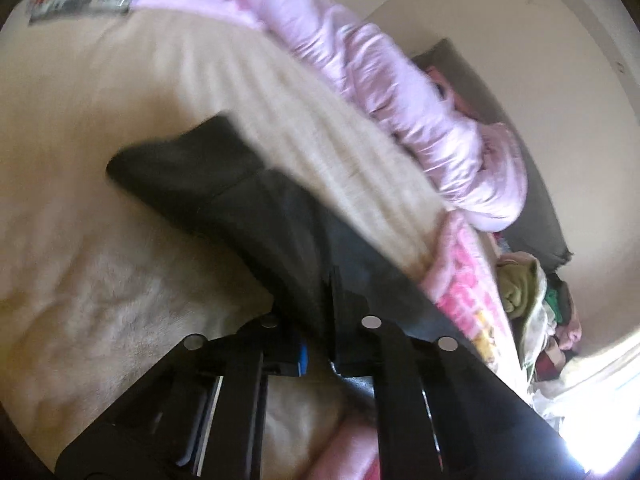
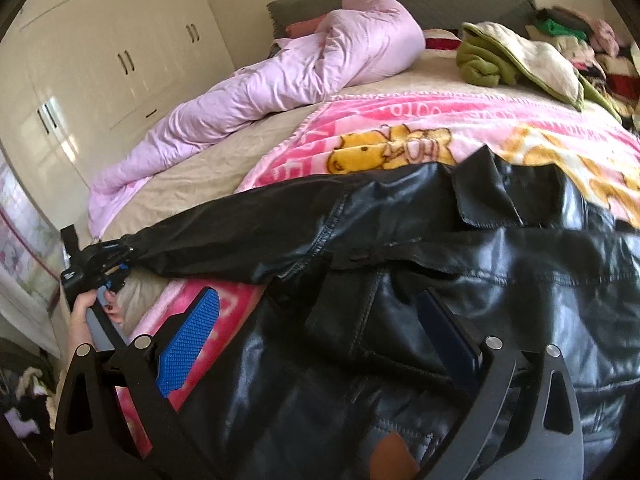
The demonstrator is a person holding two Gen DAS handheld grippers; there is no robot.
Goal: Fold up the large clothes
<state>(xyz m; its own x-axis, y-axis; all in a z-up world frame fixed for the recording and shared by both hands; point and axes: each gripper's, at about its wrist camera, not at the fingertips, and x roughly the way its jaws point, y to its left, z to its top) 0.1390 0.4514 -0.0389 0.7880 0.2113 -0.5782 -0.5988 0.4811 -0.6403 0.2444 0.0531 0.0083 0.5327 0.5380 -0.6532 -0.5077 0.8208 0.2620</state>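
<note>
Black leather jacket (image 2: pixel 420 264) is spread unfolded; its sleeve cuff (image 2: pixel 136 254) is clamped by the closed left gripper (image 2: pixel 116 258). Right gripper (image 2: pixel 320 336) is held wide open, empty; every fold remains.

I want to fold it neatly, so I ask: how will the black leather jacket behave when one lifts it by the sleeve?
The jacket probably hangs floppy: its sleeve sags where the left gripper is shut on the cuff. Its glossy surface may be slippery. It looks thick, with heavy seams, so likely heavy for cloth. The right gripper stands open above it.
</note>
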